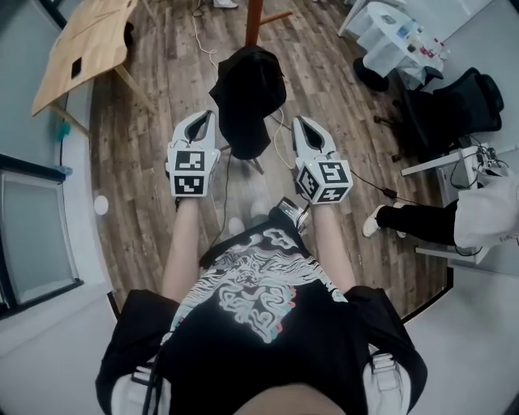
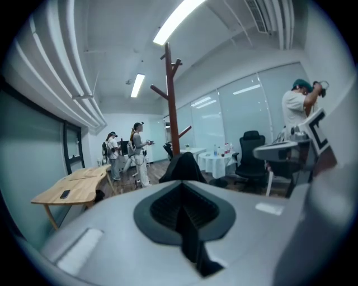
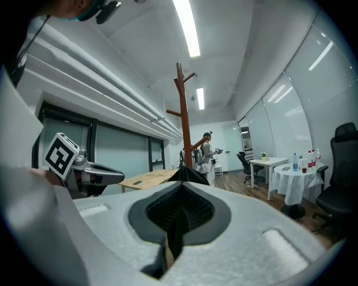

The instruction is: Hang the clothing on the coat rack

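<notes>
A black garment [image 1: 247,97] hangs draped on the brown wooden coat rack [image 1: 254,18], just ahead of both grippers. My left gripper [image 1: 206,117] is at the garment's left edge and my right gripper [image 1: 299,122] is at its right edge. Both are shut with nothing between the jaws, and neither holds the cloth. In the left gripper view the shut left gripper [image 2: 182,209] points at the coat rack [image 2: 170,100], with the garment [image 2: 182,166] low on it. In the right gripper view the garment [image 3: 188,174] peeks over the shut right gripper [image 3: 178,217], below the coat rack [image 3: 183,117].
A wooden table [image 1: 85,44] stands at the far left. A white-clothed round table [image 1: 397,36] and a black office chair [image 1: 458,101] are at the far right. A person's leg [image 1: 413,220] reaches in from the right. Cables [image 1: 203,40] run over the wood floor. People [image 2: 137,153] stand in the background.
</notes>
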The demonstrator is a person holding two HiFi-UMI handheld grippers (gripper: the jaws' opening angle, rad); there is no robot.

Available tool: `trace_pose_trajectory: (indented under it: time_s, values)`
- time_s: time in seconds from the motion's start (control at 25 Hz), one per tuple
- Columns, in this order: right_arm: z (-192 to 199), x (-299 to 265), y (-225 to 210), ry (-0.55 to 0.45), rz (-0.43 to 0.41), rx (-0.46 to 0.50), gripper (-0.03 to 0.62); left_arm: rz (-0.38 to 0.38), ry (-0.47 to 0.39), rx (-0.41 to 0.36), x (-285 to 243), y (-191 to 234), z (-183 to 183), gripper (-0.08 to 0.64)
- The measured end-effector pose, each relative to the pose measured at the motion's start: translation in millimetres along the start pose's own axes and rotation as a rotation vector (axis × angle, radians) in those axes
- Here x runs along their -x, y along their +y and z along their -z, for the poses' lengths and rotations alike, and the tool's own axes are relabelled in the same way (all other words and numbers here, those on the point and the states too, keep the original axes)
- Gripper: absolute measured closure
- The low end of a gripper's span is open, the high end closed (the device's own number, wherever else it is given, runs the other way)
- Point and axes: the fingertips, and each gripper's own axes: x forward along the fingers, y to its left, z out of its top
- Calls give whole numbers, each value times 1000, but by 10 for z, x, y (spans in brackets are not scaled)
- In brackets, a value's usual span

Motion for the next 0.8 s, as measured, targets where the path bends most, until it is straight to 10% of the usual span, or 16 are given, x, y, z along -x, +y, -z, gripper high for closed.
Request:
trace_pose_trajectory:
  time_s: [0.8]
  values:
    - [-308,230,-180,-40,-61,-10,594,-83,-89,41,207,-258,-398,571]
